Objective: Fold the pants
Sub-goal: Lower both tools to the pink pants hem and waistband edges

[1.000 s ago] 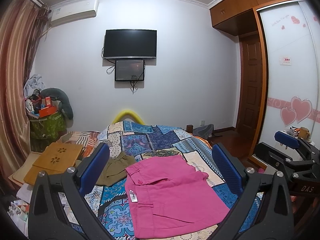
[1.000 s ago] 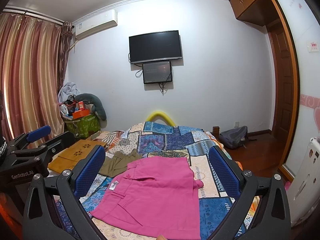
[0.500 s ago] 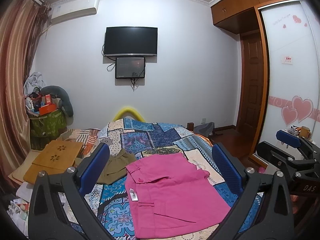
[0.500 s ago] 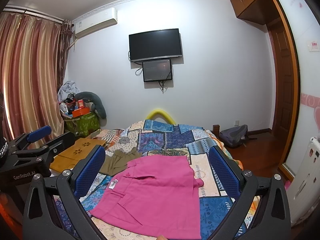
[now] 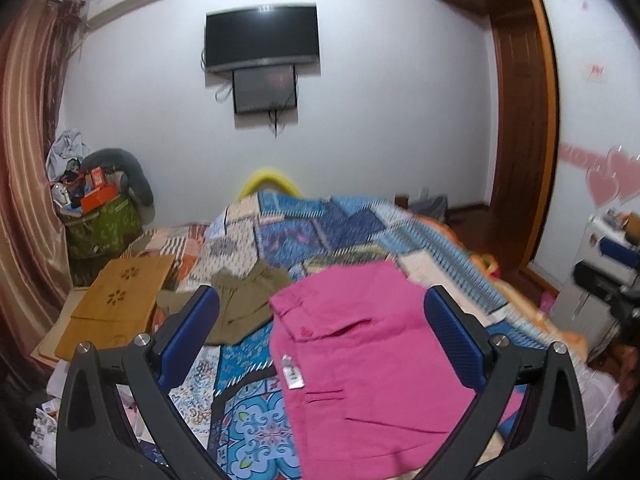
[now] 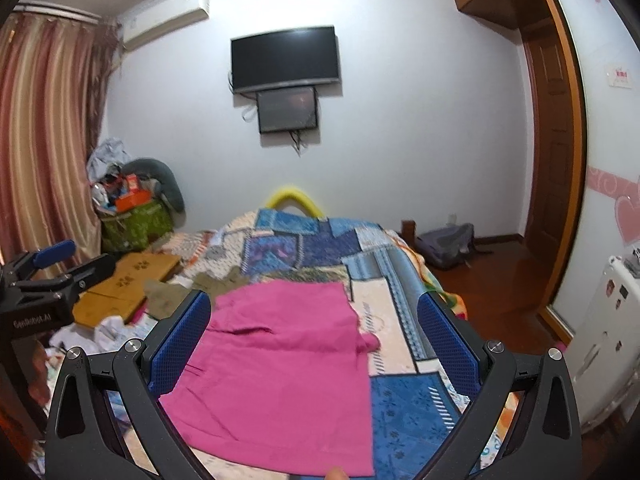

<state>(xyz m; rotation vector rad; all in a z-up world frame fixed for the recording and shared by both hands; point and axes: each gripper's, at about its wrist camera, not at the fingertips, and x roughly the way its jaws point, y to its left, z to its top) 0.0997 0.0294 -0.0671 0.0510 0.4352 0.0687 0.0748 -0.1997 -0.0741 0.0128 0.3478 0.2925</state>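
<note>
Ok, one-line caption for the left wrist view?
Open left gripper above pink pants lying flat on a patchwork quilt, olive-brown garment beside them.

Olive garment (image 5: pixel 240 304) beside pink pants (image 5: pixel 372 360)

Bed (image 5: pixel 248 432) viewed from its foot edge, both views facing headward; pink pants (image 5: pixel 372 364) shared.

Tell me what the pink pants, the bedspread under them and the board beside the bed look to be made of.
Pink pants: woven cloth, probably cotton twill; matte, with soft creases and stitched seams.
Bedspread: printed fabric, likely cotton or a blend; flat patchwork pattern, no sheen.
Board: looks like bamboo or light wood; smooth tan surface with cut-out flower holes.
</note>
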